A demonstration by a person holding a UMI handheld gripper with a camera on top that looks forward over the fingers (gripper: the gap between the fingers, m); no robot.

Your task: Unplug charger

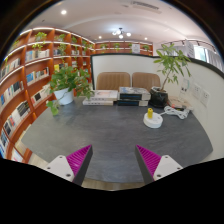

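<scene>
1. Tool (112, 160): fingers spread wide, magenta pads (80, 158) facing each other, nothing held between them.
2. Grey worktop (100, 135) stretches ahead of the fingers.
3. At its far side: potted plant in a white pot (66, 84), stack of flat devices (128, 97), tall plant in a dark pot (164, 78).
4. Charger: can't single it out. White items with a cable (176, 111) lie beside the dark pot, too small to identify.
5. Small yellow object (152, 117) sits well beyond the right finger.
6. Bookshelves (25, 85) along the left wall.
</scene>
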